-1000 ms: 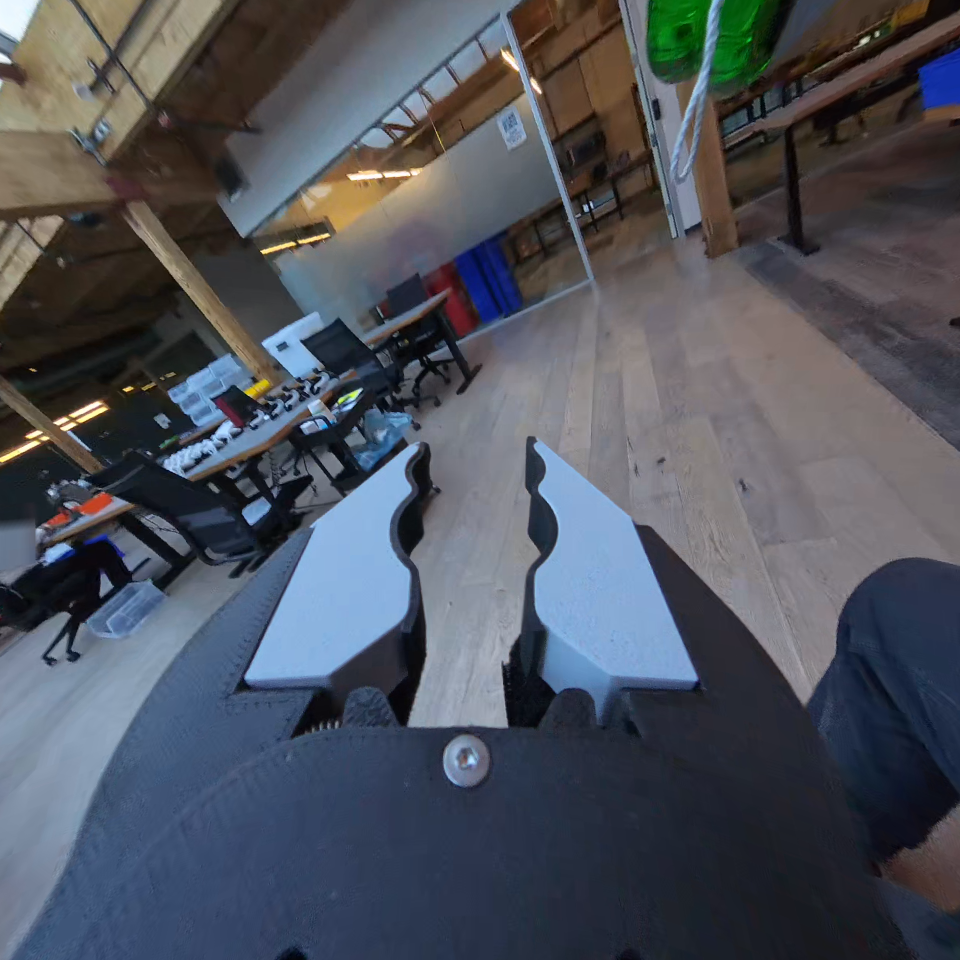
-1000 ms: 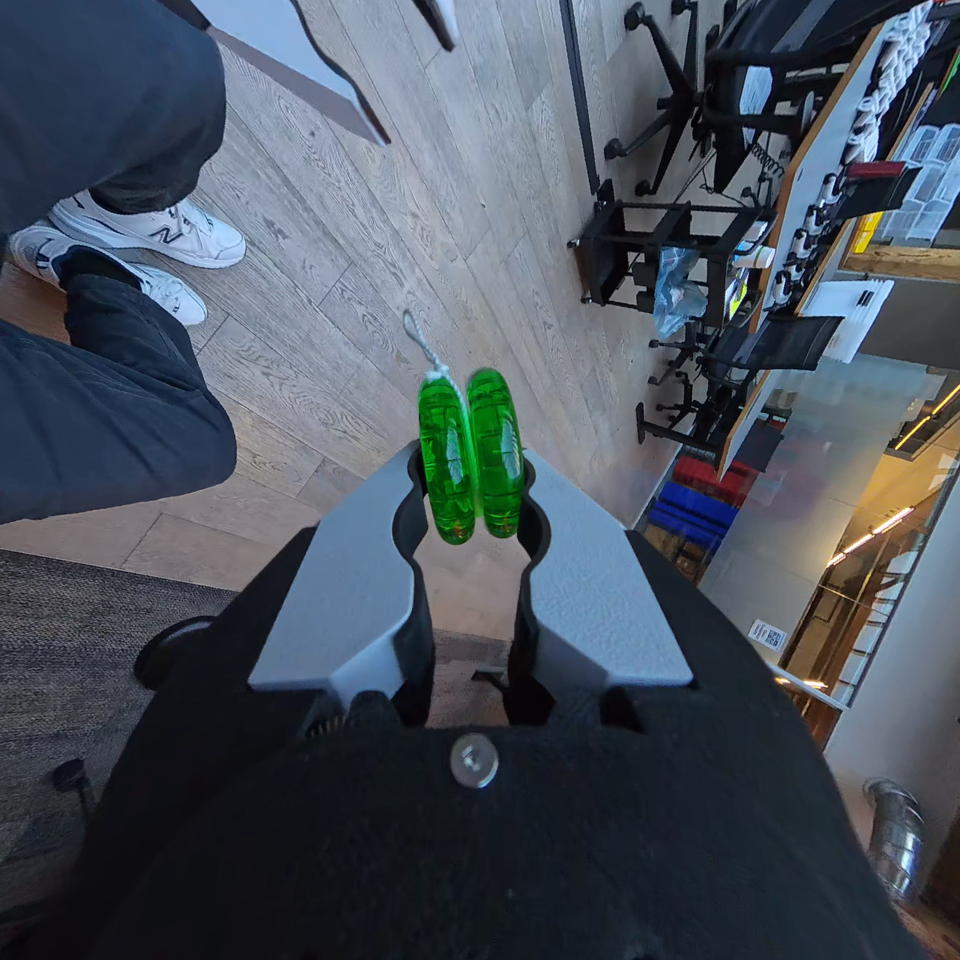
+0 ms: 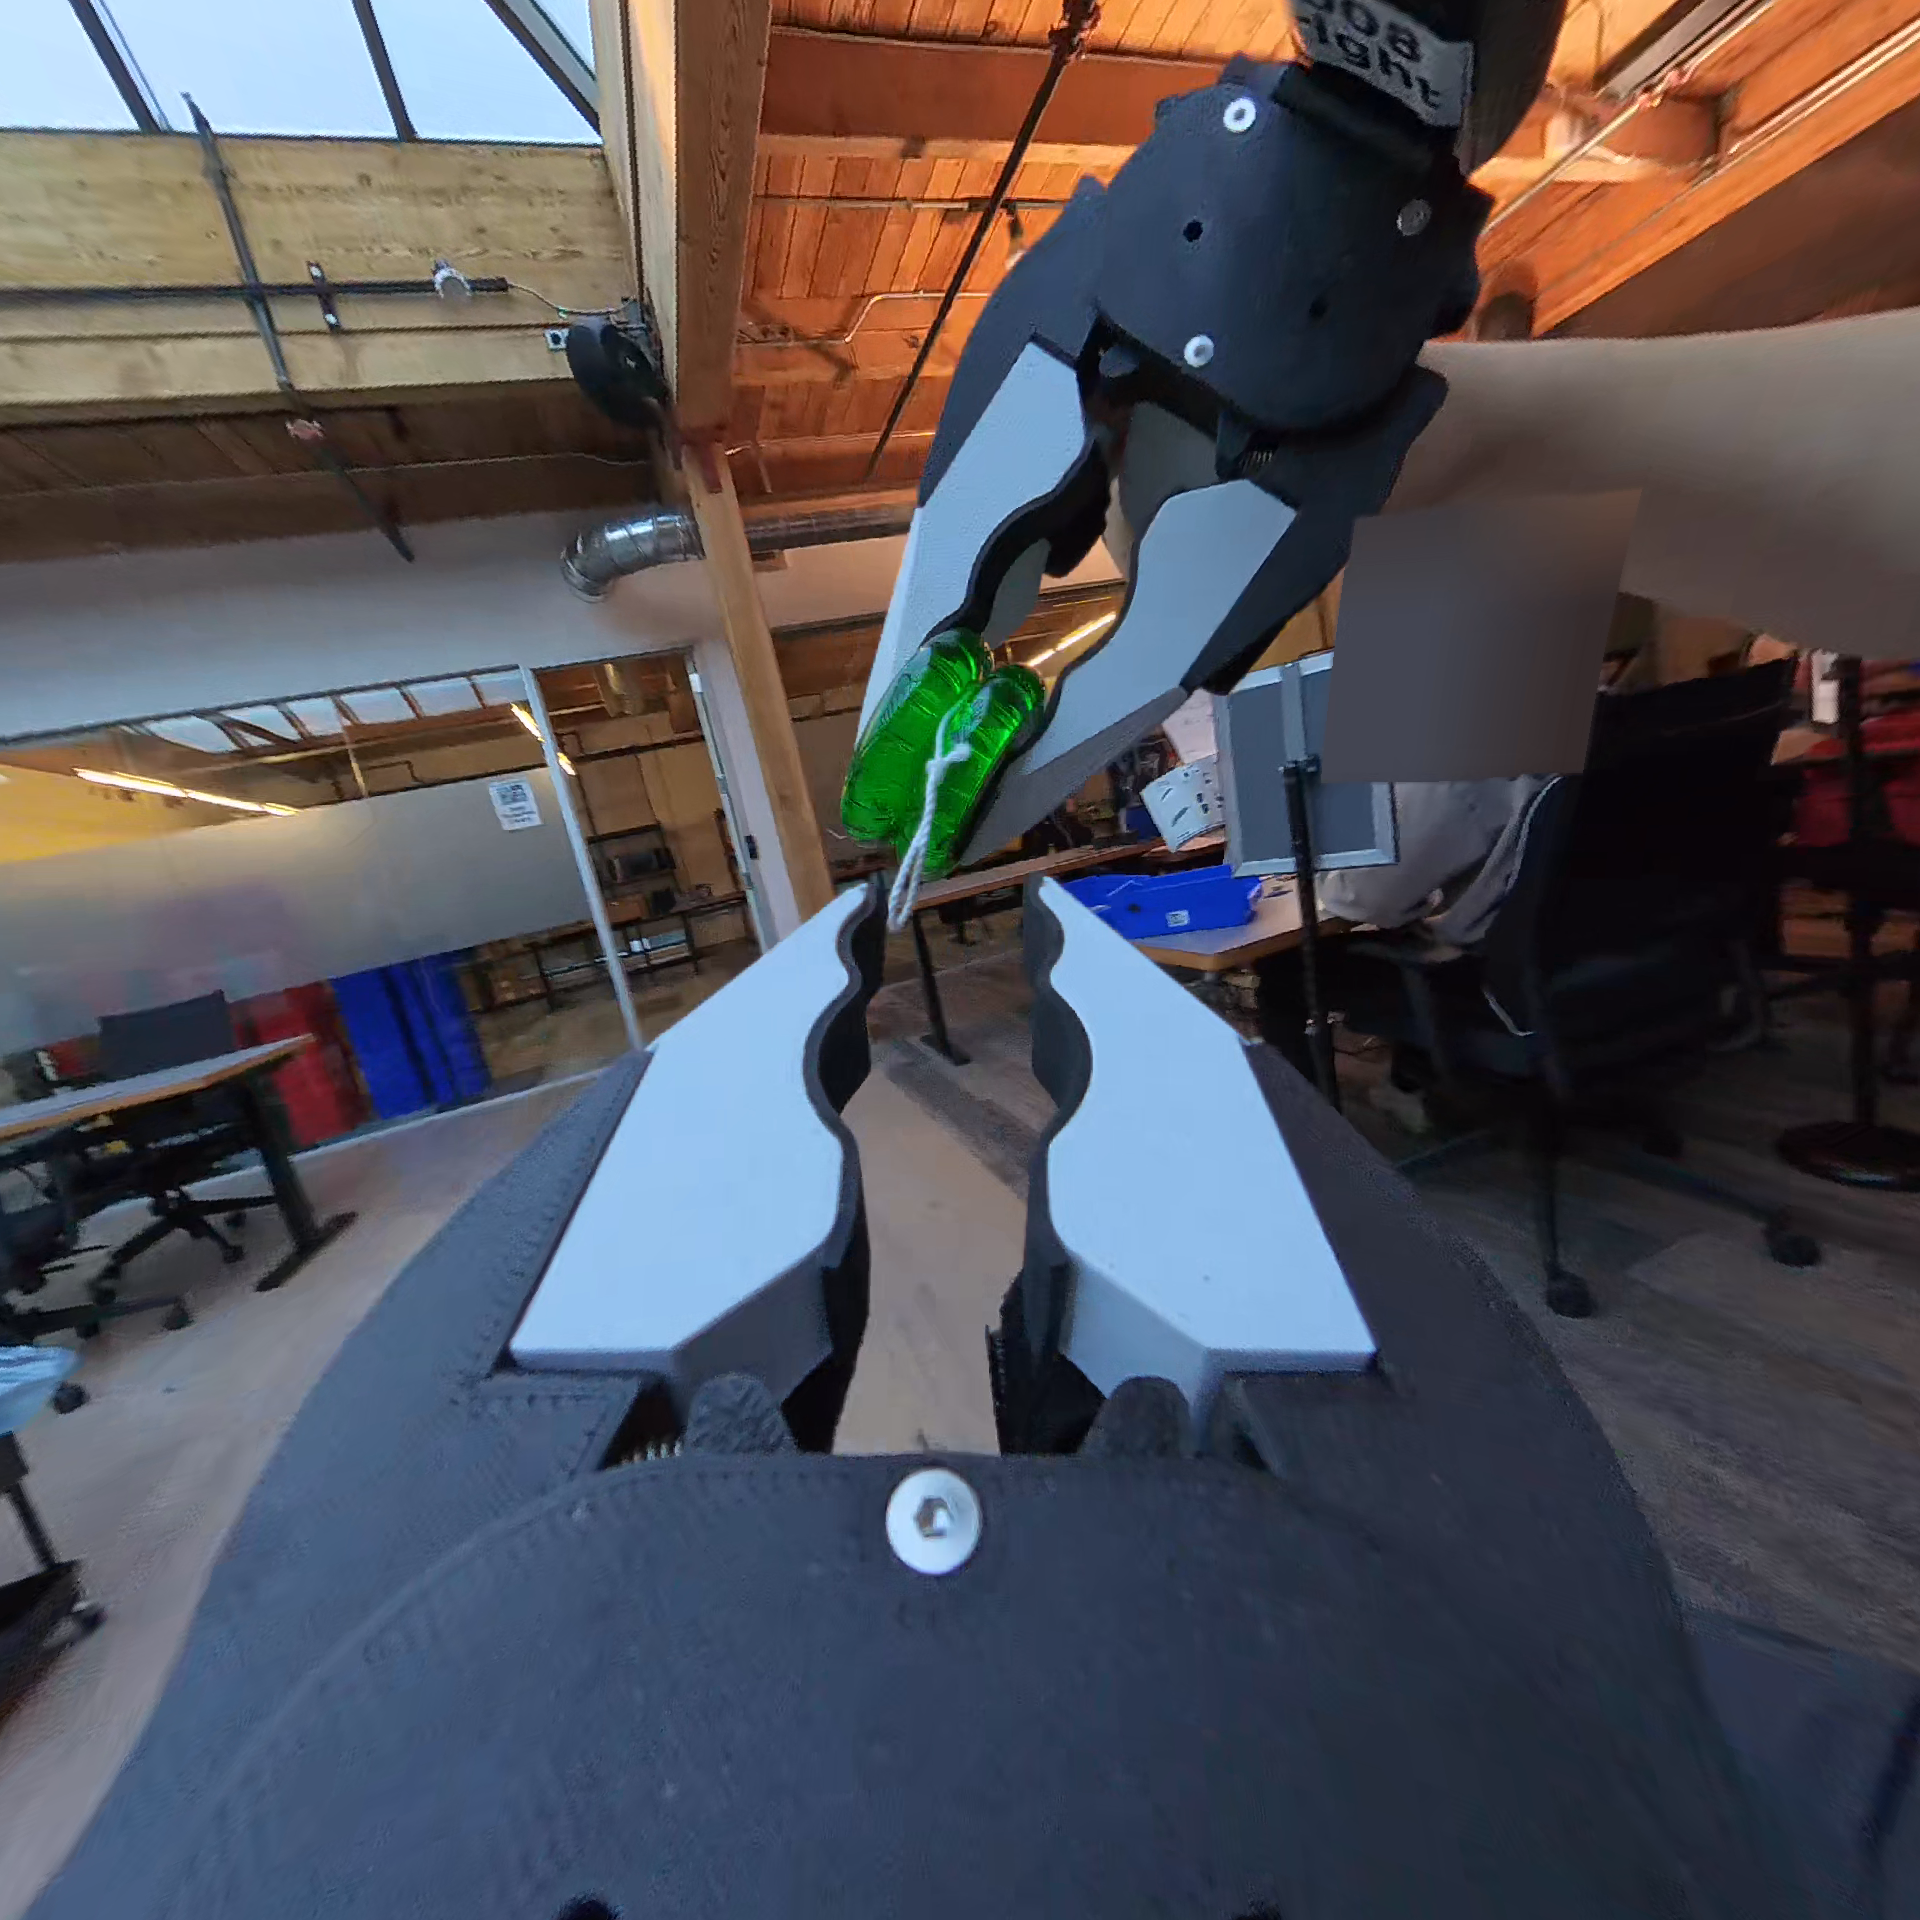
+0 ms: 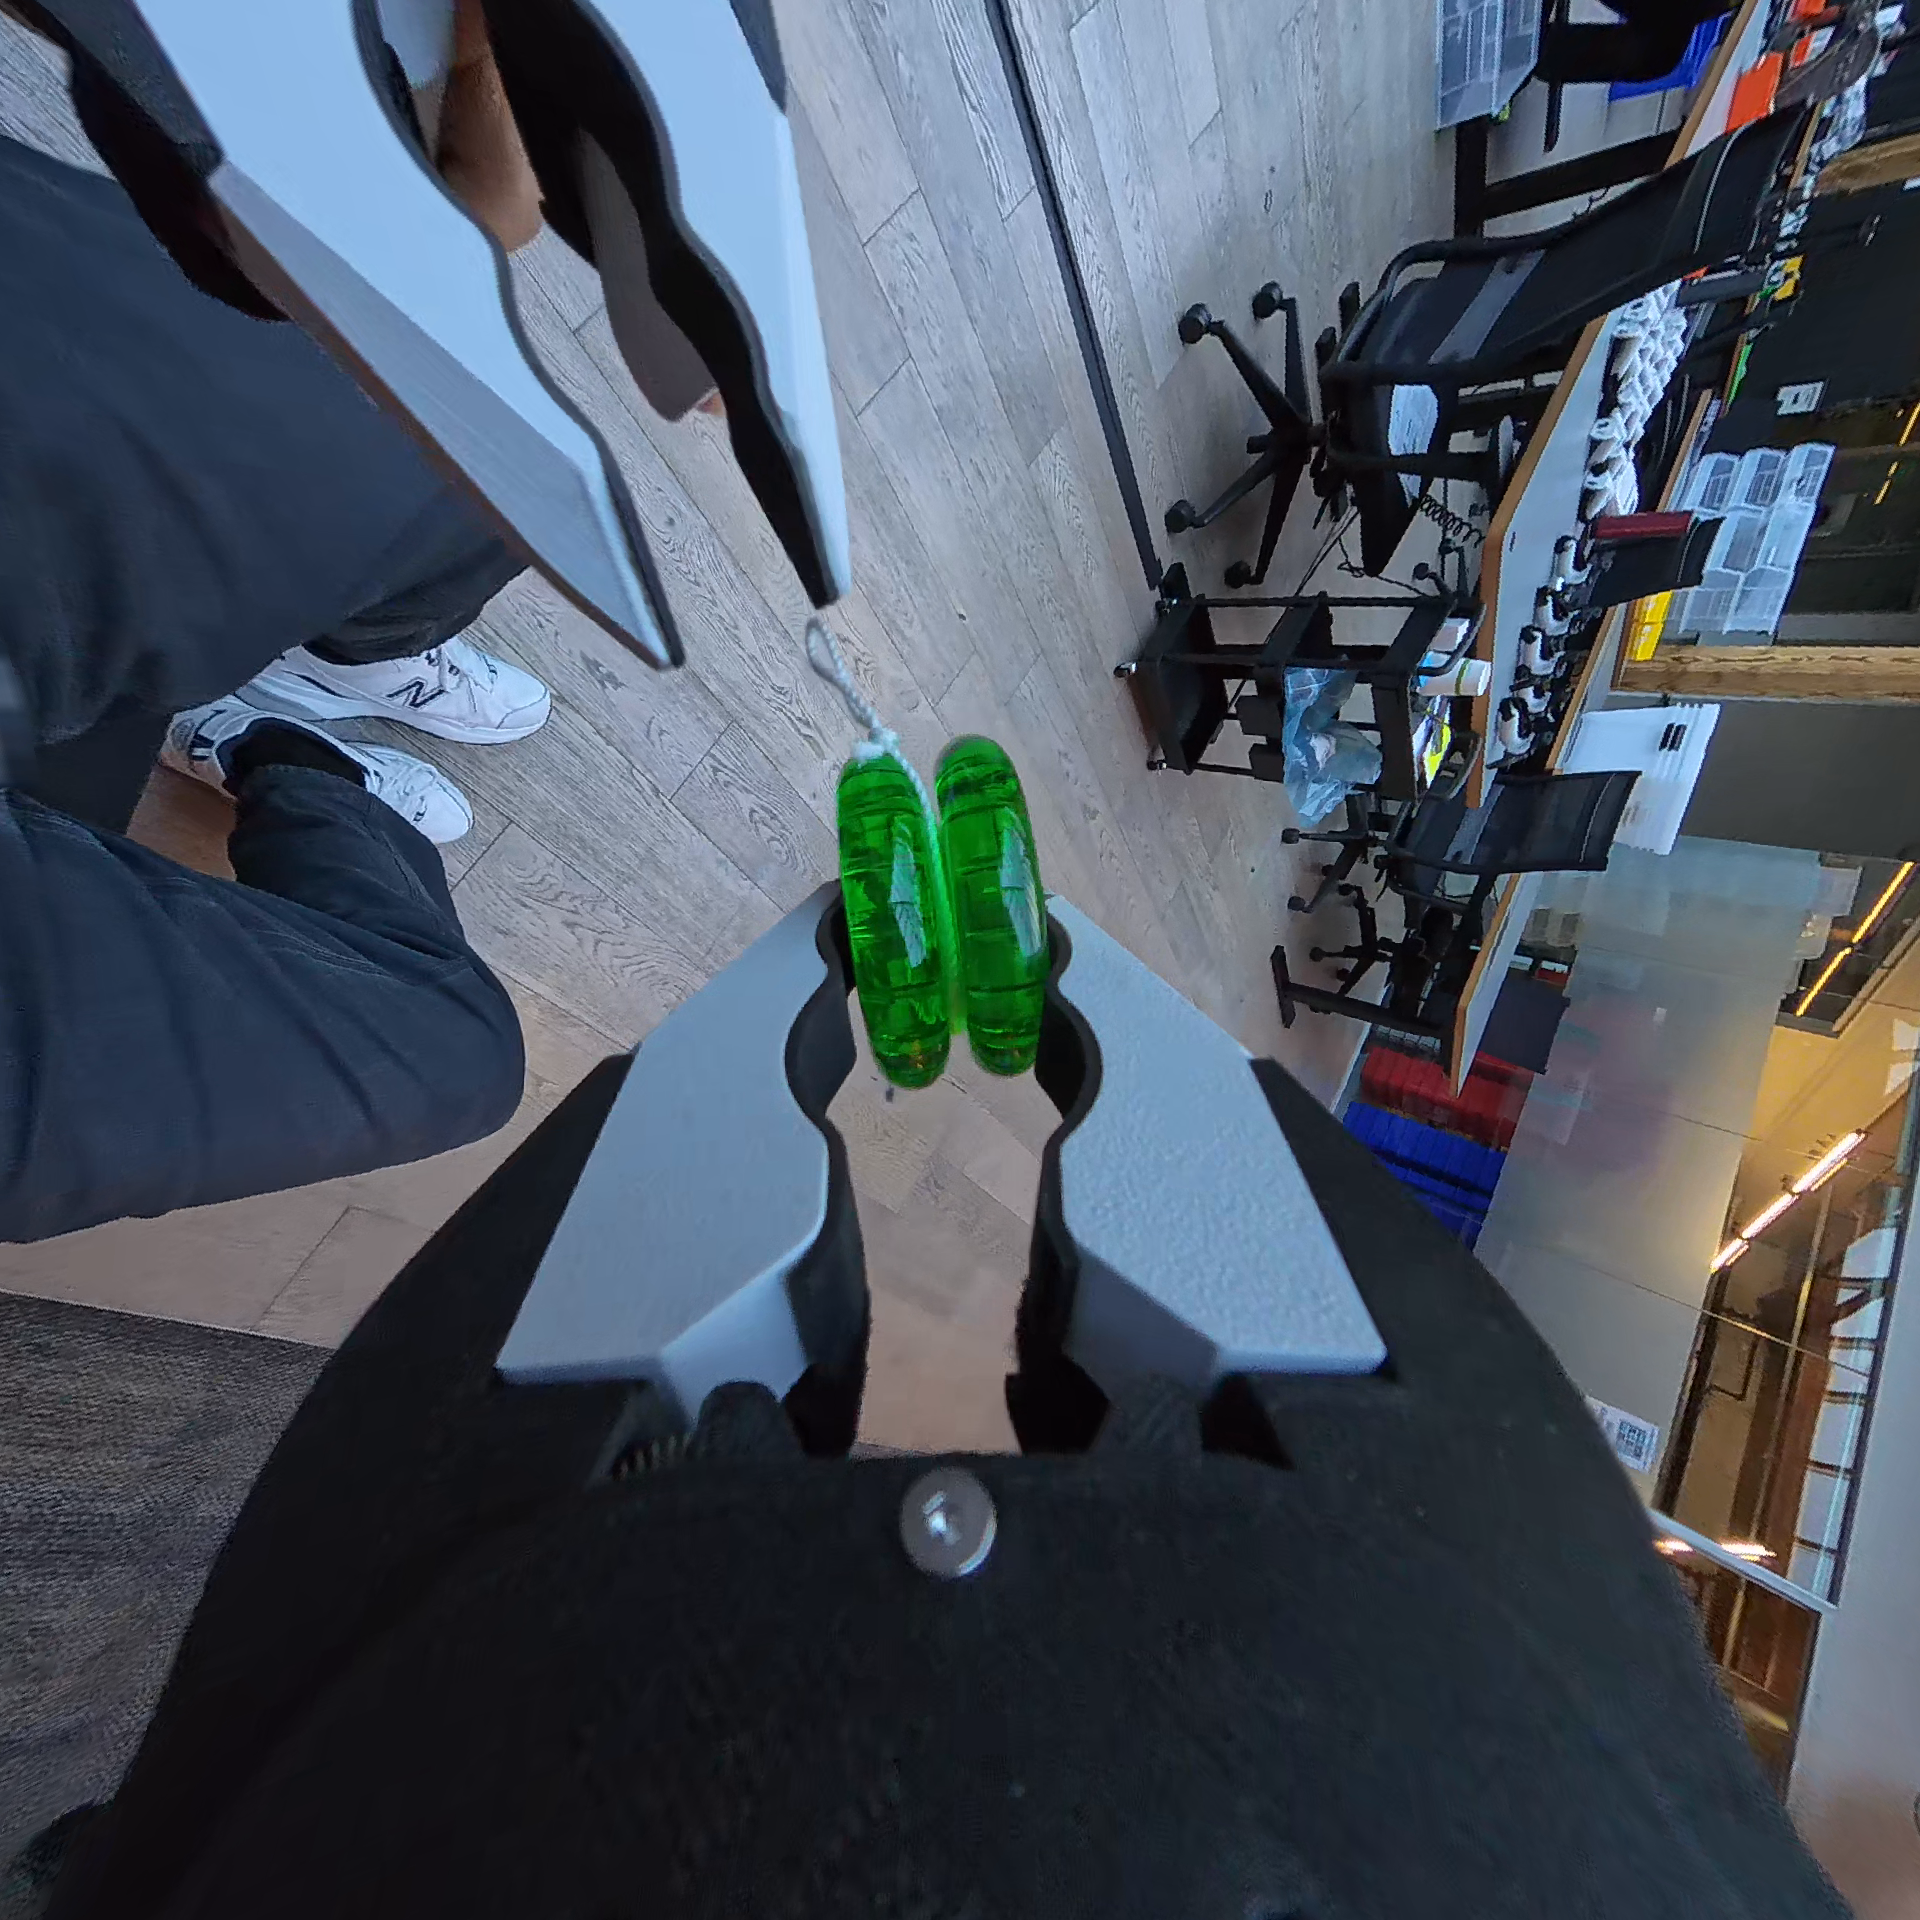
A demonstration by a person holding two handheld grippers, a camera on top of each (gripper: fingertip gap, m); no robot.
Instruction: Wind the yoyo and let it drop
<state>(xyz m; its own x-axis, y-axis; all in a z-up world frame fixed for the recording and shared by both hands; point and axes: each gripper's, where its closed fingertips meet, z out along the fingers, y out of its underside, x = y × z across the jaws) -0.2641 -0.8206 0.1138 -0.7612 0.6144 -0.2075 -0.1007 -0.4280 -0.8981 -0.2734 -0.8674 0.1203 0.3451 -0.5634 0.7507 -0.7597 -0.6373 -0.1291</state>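
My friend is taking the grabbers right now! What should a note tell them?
Right gripper: shut on the green yoyo, pinching both halves.
Left gripper: open, empty, tips right by the string loop.
The string looks wound up; only a short white end with the loop sticks out of the groove.
Done: winding, it seems.
Left: probably pinch the loop with the left gripper, then open the right so the yoyo drops.

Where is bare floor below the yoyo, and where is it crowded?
Bare wooden floor runs between the person's white shoes and the black office chair. Crowded: chairs and desks at the right, dark carpet lower left.
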